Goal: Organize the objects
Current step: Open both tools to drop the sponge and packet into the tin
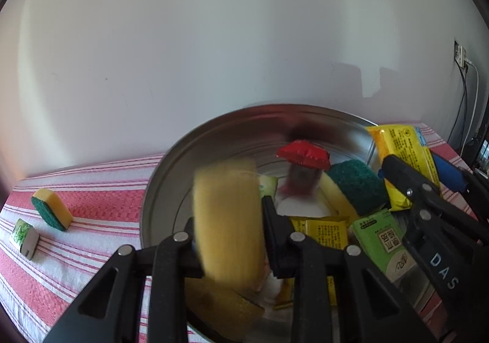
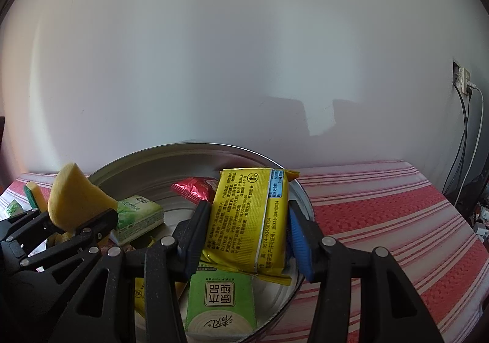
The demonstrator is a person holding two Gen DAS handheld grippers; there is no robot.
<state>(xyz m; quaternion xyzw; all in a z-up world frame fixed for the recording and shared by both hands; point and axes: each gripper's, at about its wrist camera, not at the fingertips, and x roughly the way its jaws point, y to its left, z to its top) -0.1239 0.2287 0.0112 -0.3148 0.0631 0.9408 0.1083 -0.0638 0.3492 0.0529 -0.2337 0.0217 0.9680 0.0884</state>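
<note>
Yellow packet (image 2: 250, 220) upright between jaws

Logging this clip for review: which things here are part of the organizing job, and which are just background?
In the job:
- left claw shut on yellow sponge
- right claw gripping yellow snack packet
- metal basin
- loose sponge on the tablecloth

Background:
- striped tablecloth
- wall socket

Soft daylight, fisheye edges, slight blur
</note>
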